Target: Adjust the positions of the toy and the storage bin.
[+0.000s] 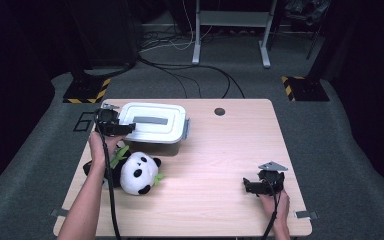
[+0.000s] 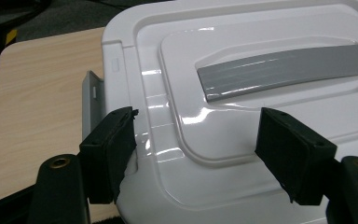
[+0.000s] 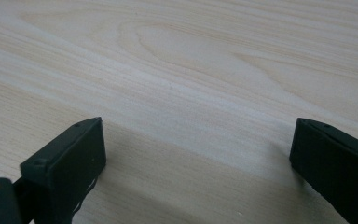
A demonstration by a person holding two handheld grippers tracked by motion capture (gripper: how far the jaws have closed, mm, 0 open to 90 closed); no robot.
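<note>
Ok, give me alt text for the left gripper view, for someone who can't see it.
The left gripper, its two black jaws apart, hangs over one corner of a white plastic storage box lid with a grey handle strip. A grey side latch and the light wooden table show to the left.

Both forearms are bare — no sleeves show. The left gripper (image 1: 130, 128) is black, with a black cable trailing down along the arm. The right gripper (image 1: 247, 186) is black too, topped by a grey three-cornered plate, its cable running back past the hand. Each jaw ends in a blocky black pad — brass-coloured screw rings sit at the jaw bases.
</note>
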